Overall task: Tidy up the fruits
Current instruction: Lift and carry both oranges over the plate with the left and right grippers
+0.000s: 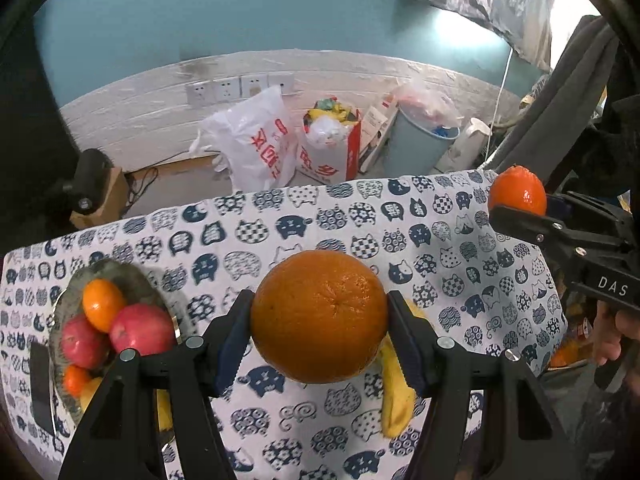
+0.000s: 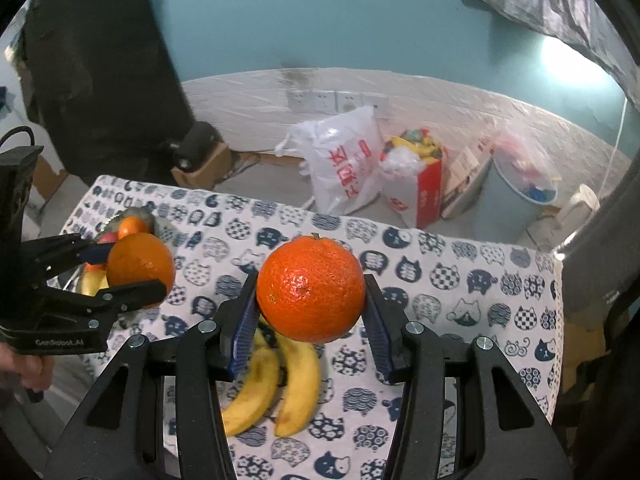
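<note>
In the left wrist view my left gripper (image 1: pixel 320 304) is shut on a large dull orange (image 1: pixel 320 320), held above the cat-print tablecloth (image 1: pixel 440 264). To its left a grey plate (image 1: pixel 116 270) carries two red apples (image 1: pixel 140 330), a small tangerine (image 1: pixel 103 304) and other fruit. In the right wrist view my right gripper (image 2: pixel 311 284) is shut on a bright orange mandarin (image 2: pixel 311 292) above two bananas (image 2: pixel 298 384) lying on the cloth. Each gripper shows in the other's view: the right gripper (image 1: pixel 524 208) at the right edge, the left gripper (image 2: pixel 136 270) at the left near the plate (image 2: pixel 140 213).
Beyond the table's far edge, on the floor, stand a white plastic bag (image 1: pixel 256 140), a red-and-white bag (image 1: pixel 328 148), a blue bin (image 1: pixel 420 140) and a white kettle (image 1: pixel 468 140). A dark flat object (image 1: pixel 40 384) lies by the plate. A hand (image 1: pixel 612 332) holds the right gripper.
</note>
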`<state>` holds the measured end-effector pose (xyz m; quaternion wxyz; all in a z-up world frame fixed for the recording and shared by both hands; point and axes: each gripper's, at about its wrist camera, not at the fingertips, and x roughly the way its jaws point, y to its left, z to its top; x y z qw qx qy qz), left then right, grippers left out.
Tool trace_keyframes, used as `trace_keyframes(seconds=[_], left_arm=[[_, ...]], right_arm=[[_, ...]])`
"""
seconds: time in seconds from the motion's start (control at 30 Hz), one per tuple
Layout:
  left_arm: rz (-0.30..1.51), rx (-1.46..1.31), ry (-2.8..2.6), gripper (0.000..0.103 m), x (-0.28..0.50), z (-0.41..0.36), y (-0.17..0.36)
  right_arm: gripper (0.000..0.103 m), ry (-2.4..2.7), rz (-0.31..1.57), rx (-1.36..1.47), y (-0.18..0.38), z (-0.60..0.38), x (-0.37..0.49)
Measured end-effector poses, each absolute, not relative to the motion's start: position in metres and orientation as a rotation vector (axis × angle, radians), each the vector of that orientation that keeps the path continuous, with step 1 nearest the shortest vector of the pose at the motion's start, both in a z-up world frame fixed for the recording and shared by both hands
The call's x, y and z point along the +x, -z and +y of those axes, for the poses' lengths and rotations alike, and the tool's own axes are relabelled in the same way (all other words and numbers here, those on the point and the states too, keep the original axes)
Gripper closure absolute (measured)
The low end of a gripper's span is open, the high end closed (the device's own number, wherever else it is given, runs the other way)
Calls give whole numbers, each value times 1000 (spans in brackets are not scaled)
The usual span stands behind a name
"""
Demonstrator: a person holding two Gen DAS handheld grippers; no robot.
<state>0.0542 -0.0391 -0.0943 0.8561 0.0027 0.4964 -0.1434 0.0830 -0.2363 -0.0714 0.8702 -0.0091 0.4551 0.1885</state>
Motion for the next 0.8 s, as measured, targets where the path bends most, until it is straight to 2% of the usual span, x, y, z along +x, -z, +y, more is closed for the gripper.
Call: trace_keyframes(seconds=[0.8], left_arm=[[1022,-108,137,36,16,84,95]], right_arm=[[54,-586,958,-93,65,-116,81]])
